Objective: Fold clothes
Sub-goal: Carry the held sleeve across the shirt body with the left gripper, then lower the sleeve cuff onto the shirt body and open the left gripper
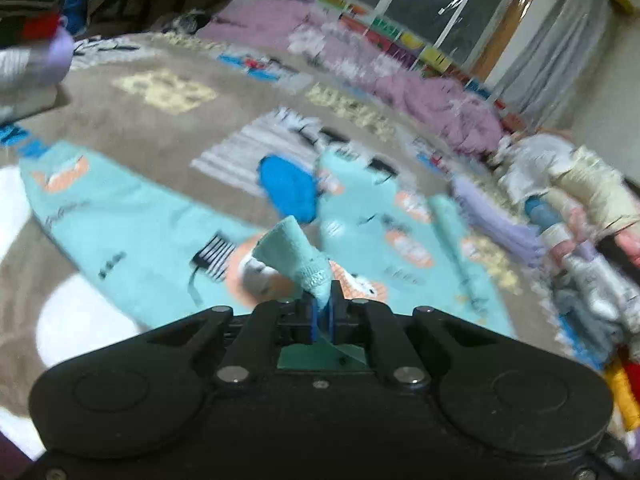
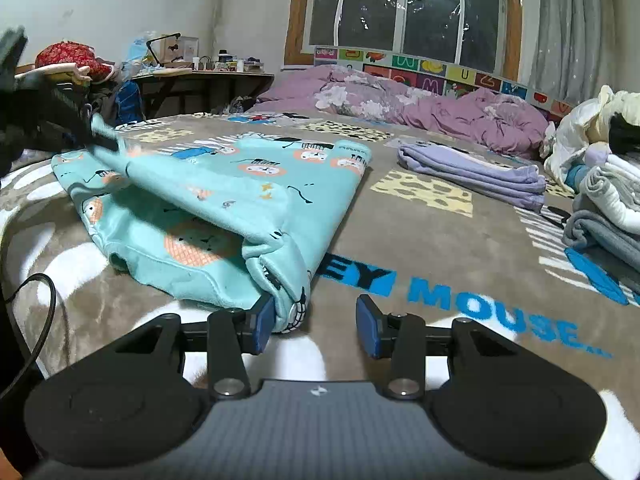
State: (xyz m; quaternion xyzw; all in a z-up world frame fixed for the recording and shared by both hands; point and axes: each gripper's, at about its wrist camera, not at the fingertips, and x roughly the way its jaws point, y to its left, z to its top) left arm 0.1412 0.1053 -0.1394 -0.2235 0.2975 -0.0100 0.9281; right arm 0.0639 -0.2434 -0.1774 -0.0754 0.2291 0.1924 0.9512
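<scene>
A turquoise printed garment (image 2: 224,184) lies partly folded on the brown blanket (image 2: 420,236). My left gripper (image 1: 324,300) is shut on its ribbed cuff (image 1: 296,256), which sticks up out of the jaws. In the right wrist view the left gripper (image 2: 96,136) is at the far left, holding the sleeve (image 2: 172,176) stretched across the garment. My right gripper (image 2: 316,328) is open and low over the blanket. The garment's near corner (image 2: 288,304) rests against its left finger (image 2: 264,326); the right finger (image 2: 370,330) is clear of the cloth. The left wrist view is blurred.
A folded lilac garment (image 2: 472,172) lies to the right of the turquoise one. A pile of white and grey clothes (image 2: 608,184) sits at the far right. A pink quilt (image 2: 420,108) lies along the window wall. A cluttered table (image 2: 208,78) stands at the back left. A black cable (image 2: 36,320) loops at the left.
</scene>
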